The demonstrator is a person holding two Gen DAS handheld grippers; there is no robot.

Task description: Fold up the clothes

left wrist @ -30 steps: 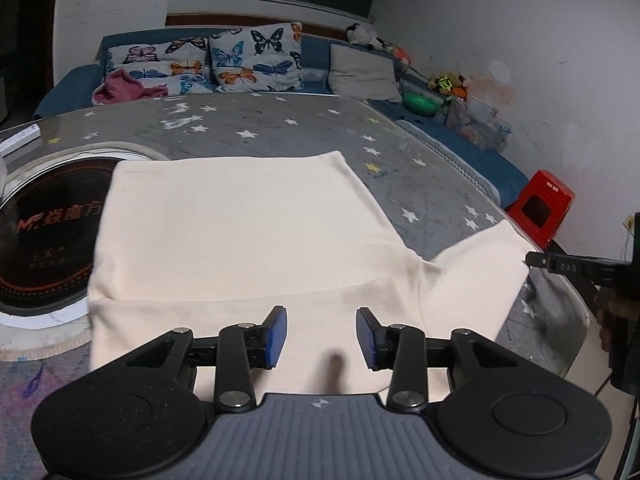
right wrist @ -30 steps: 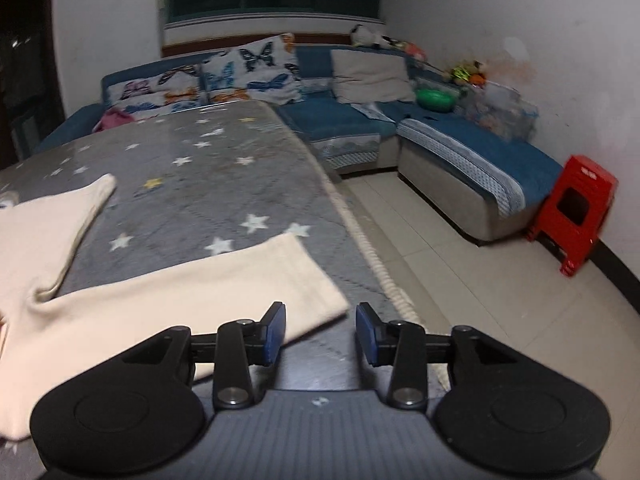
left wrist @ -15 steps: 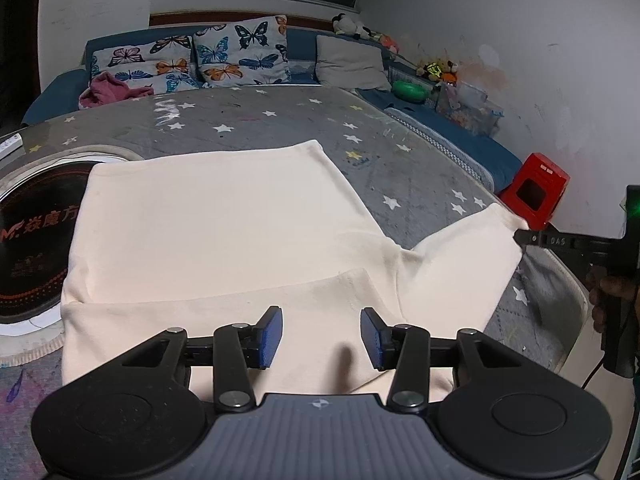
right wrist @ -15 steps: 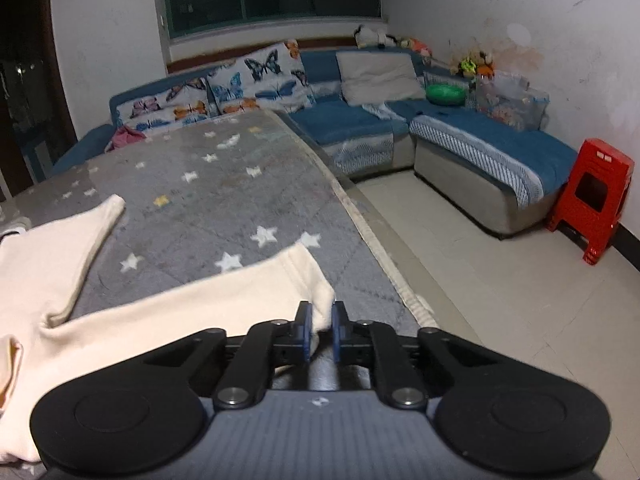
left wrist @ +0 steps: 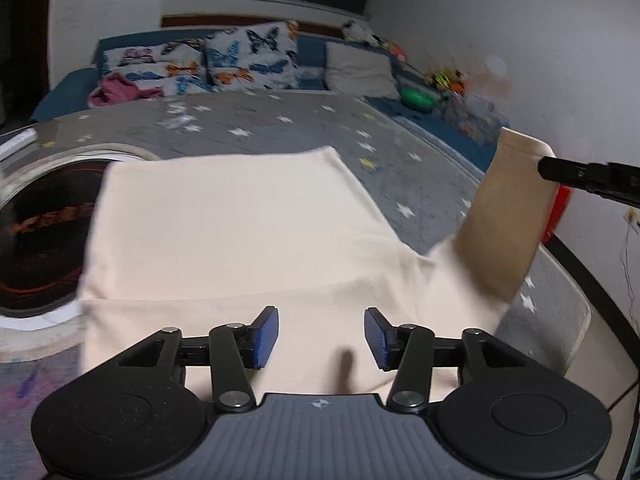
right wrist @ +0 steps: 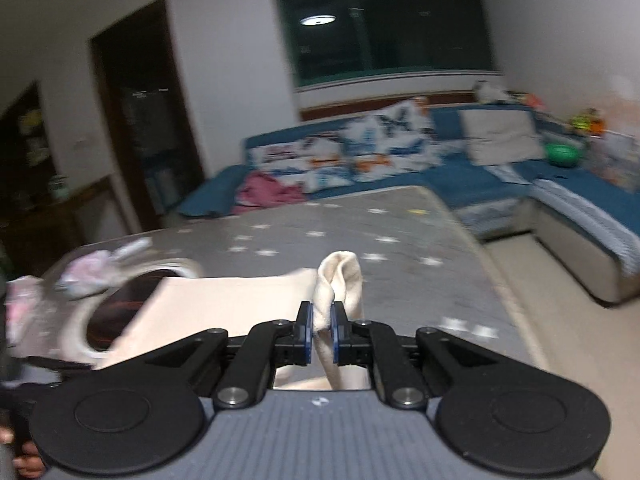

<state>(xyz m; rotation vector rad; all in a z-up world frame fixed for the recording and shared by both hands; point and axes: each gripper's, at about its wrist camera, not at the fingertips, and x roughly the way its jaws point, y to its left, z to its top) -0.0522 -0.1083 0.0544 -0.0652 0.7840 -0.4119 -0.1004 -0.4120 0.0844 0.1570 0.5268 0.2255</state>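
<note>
A cream-coloured garment (left wrist: 240, 232) lies spread on the table (left wrist: 280, 128), which is covered with a grey cloth printed with stars; its body is flat, with a fold line running across the part nearest the left wrist camera. The sleeve (left wrist: 508, 216) on the right side is lifted off the table and stands up in the air, its end pinched by the right gripper (right wrist: 321, 330), whose blue-padded fingers (right wrist: 305, 332) are pressed together on a bunched fold of the fabric. The left gripper (left wrist: 322, 334) hovers just above the near edge of the garment with its fingers spread wide apart, holding nothing. To the left of the garment a round dark disc with orange lettering (left wrist: 44, 236) sits on the table, partly covered by the fabric. Beyond the table runs a blue sofa (right wrist: 560, 184) with butterfly cushions (left wrist: 252, 60), a pink cloth (left wrist: 120, 88) and a green ball (left wrist: 420, 98).
</note>
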